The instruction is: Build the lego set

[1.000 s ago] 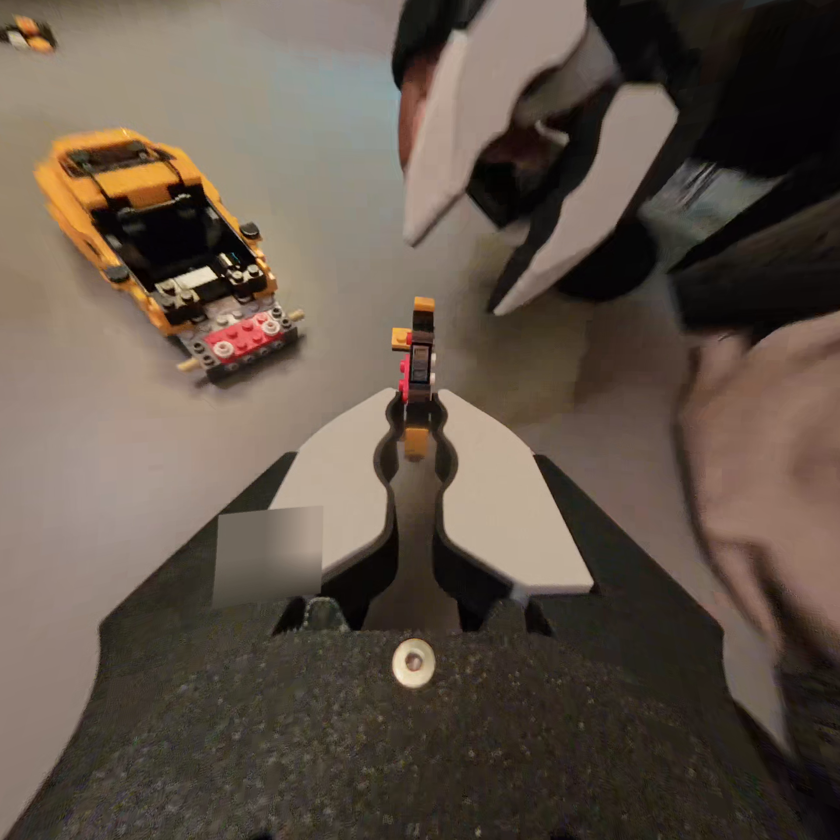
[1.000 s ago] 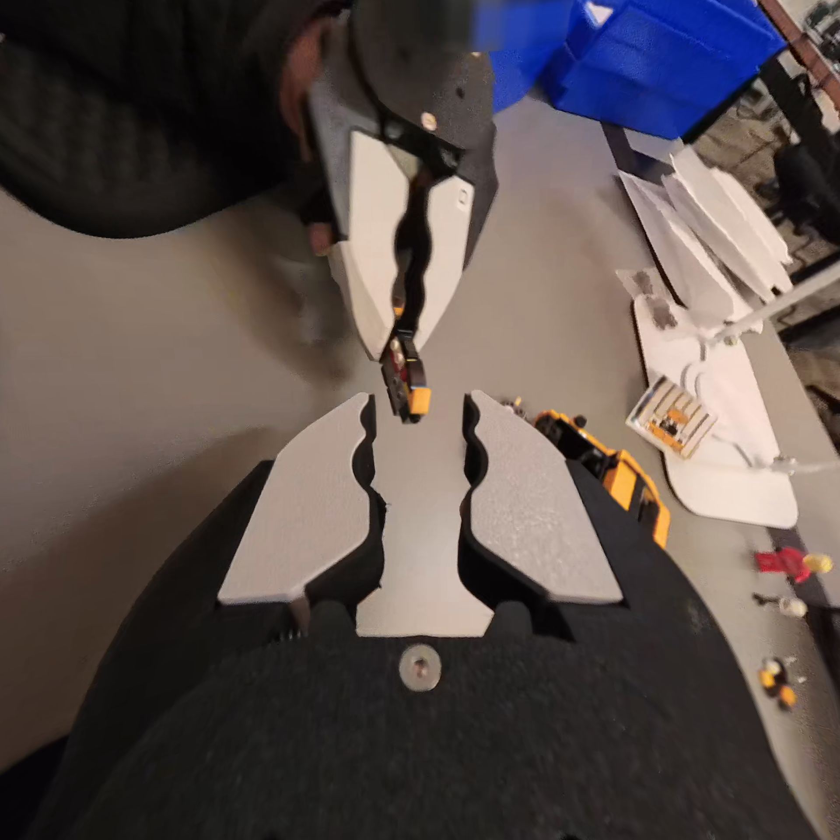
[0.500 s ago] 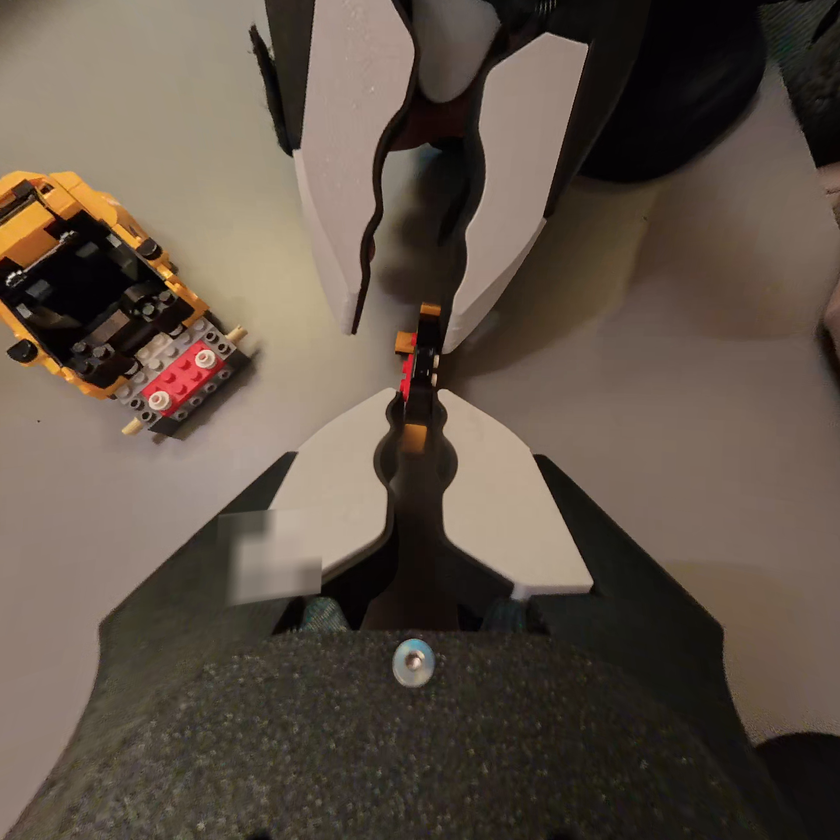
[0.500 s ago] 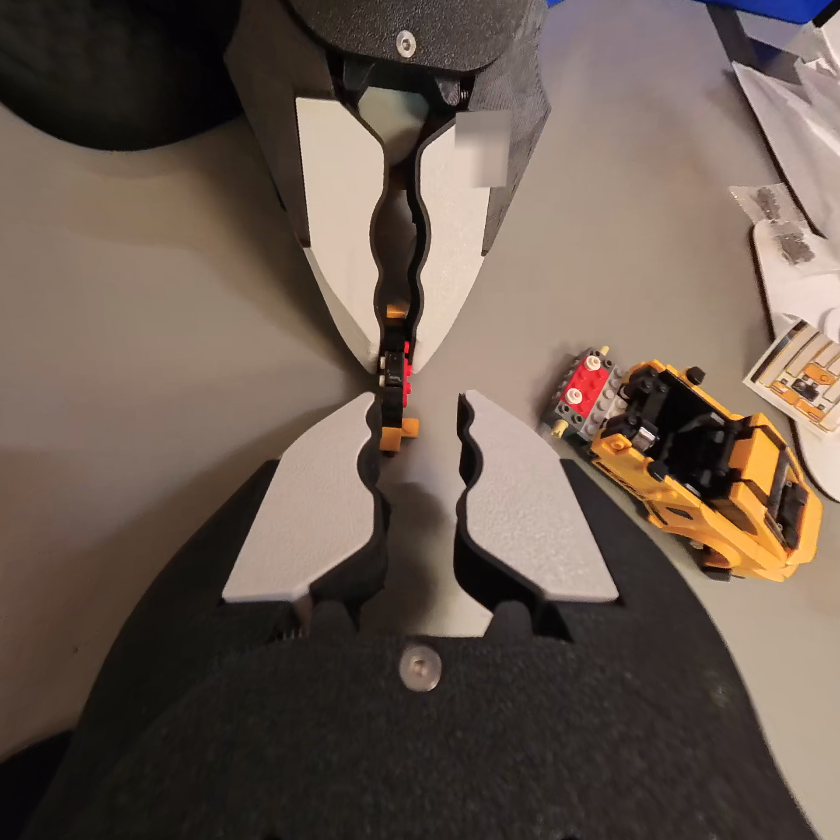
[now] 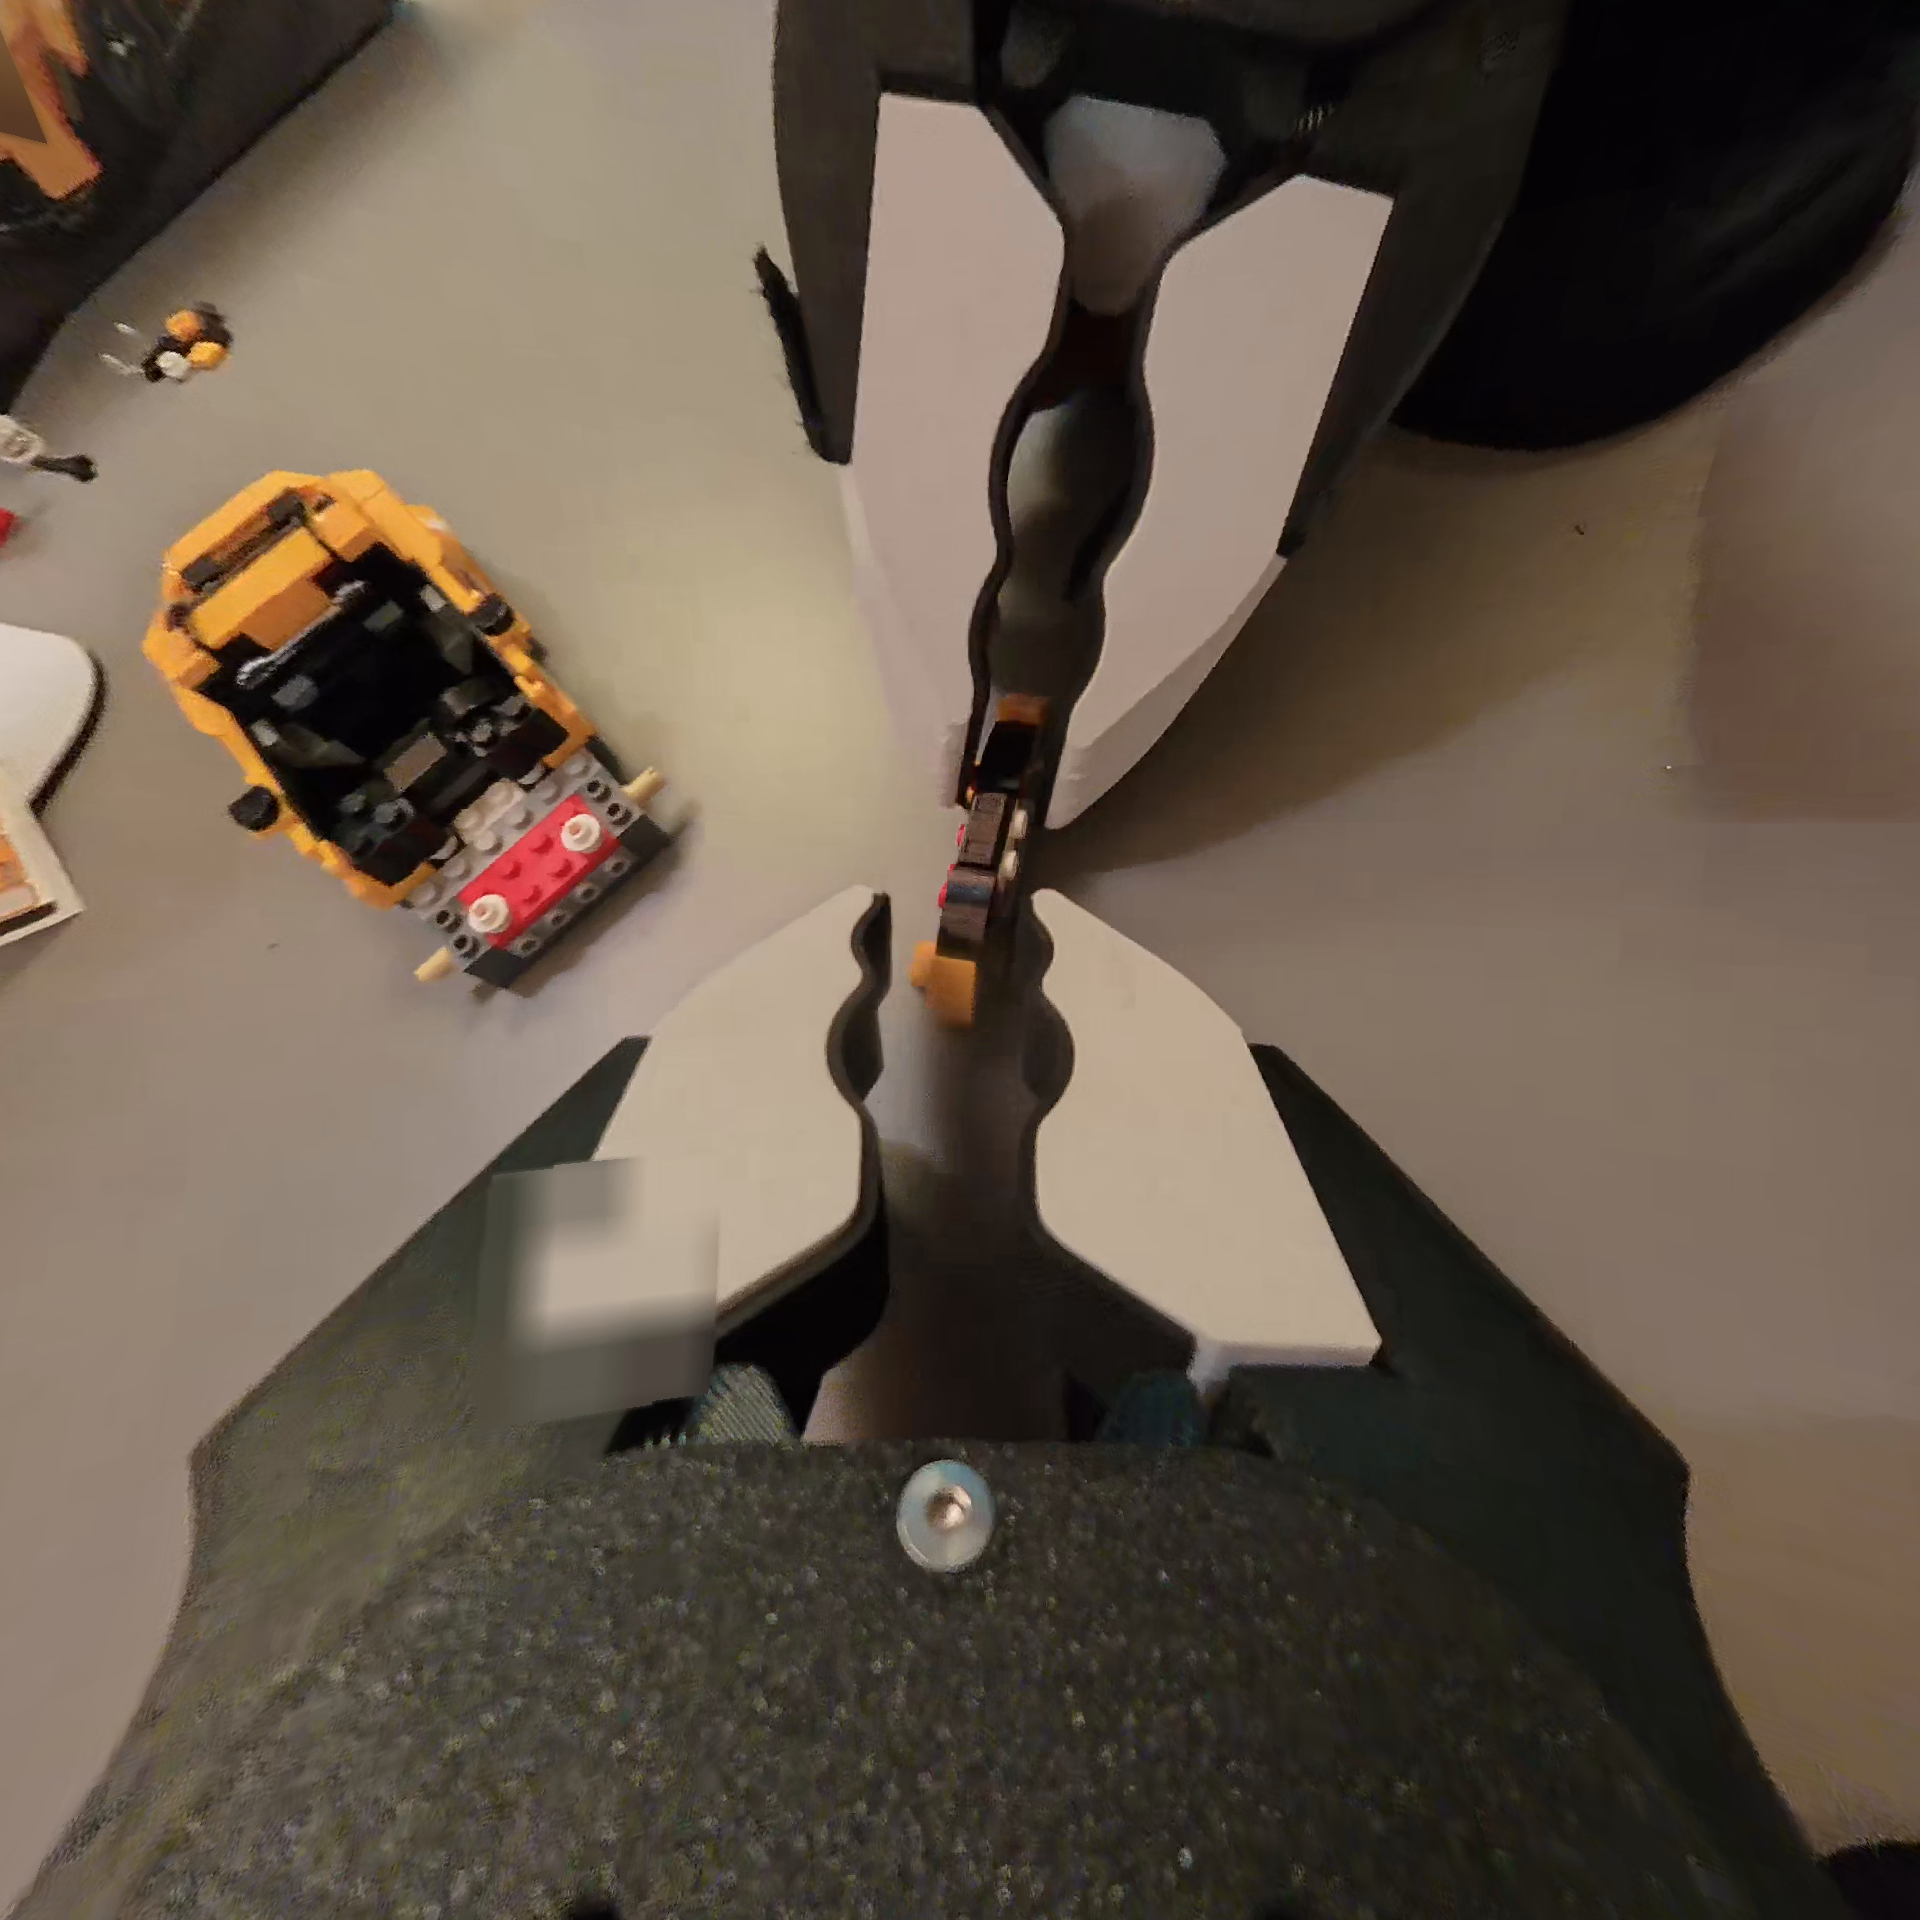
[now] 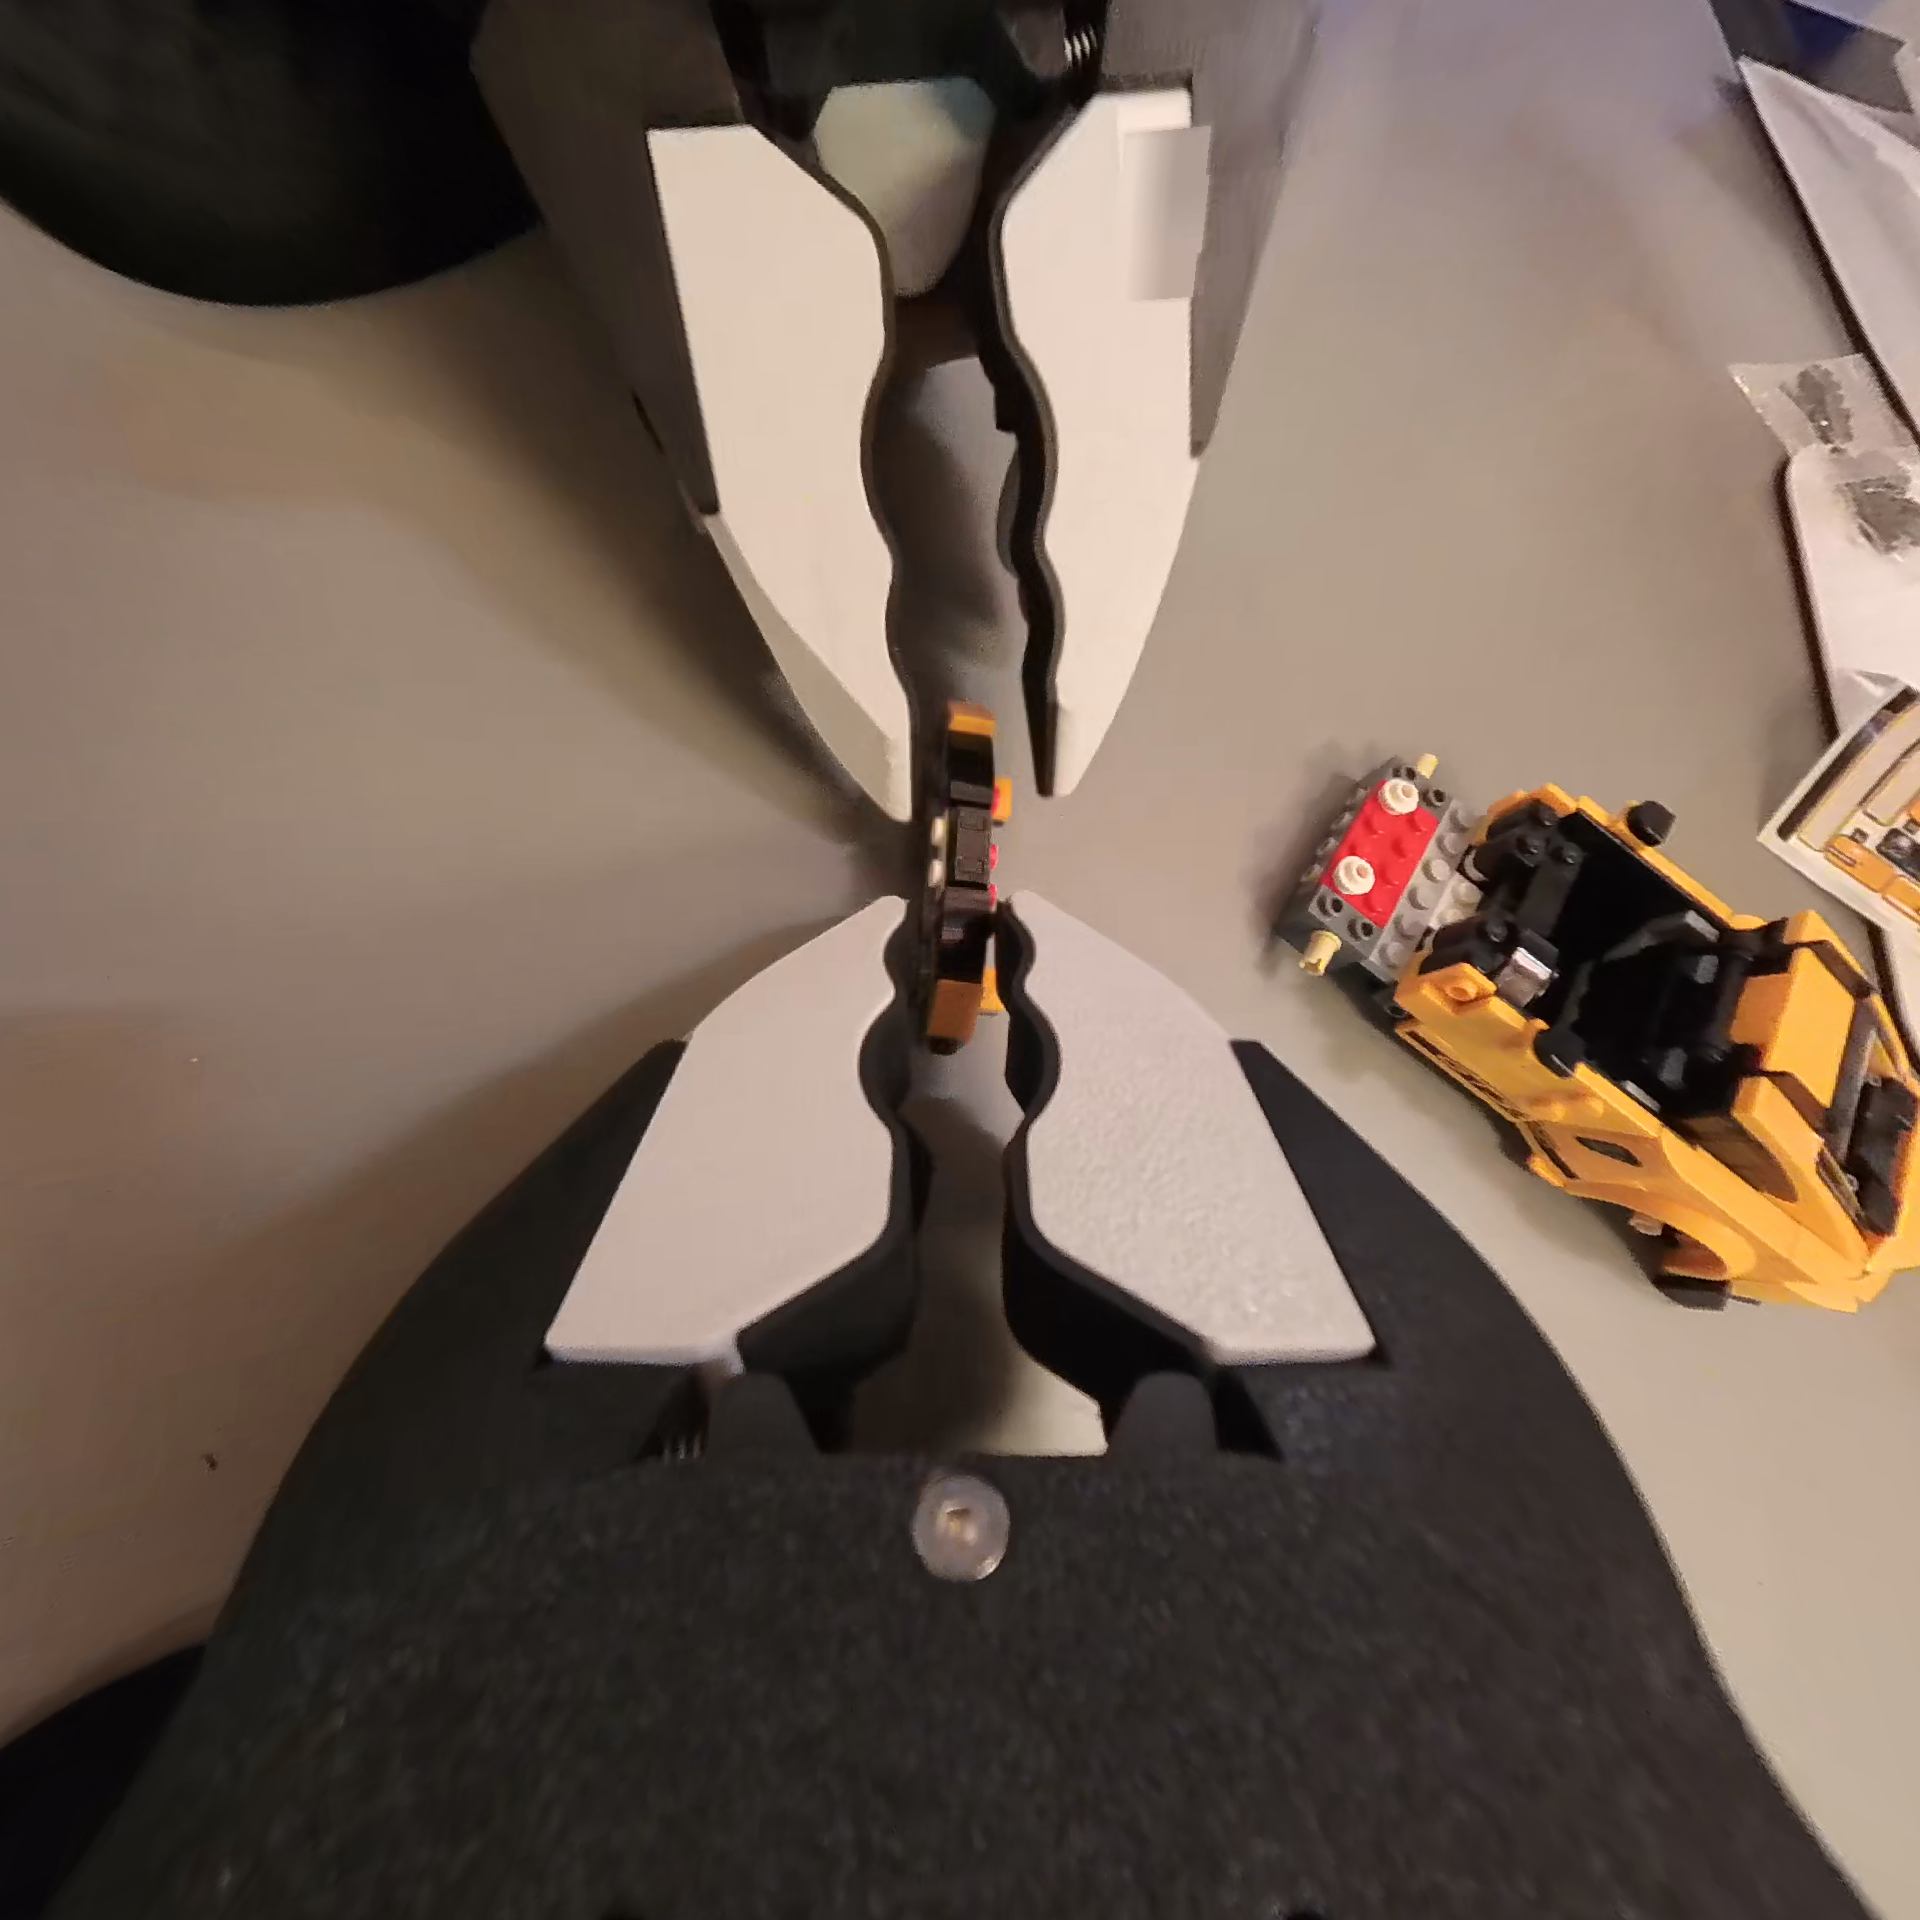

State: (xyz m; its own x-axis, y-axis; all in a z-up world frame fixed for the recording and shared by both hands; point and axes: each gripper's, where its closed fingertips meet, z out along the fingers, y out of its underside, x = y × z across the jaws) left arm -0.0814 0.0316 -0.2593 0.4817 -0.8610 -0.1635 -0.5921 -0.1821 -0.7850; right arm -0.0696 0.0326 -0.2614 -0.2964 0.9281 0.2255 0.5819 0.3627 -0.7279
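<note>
Now, left gripper (image 5: 961,935): jaws parted, released.
Sub-assembly (image 5: 982,842): small, light, brittle stack between both tips; pinch its flat sides.
Right gripper (image 6: 951,940): jaws apparently clenched on it.
Yellow car (image 5: 395,717): on counter (image 5: 1455,935), leftward.

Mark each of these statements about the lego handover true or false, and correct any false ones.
1. The right tool is shut on the small black, orange and red brick assembly. True.
2. The left tool is clamped tight on that assembly. False: its jaws stand apart, with a gap visible beside the piece.
3. The orange brick car lies on the grey table, touched by neither tool. True.
4. The car's roof is fitted. False: the cabin is open, showing a black interior, and a red plate lies bare at one end.
</note>
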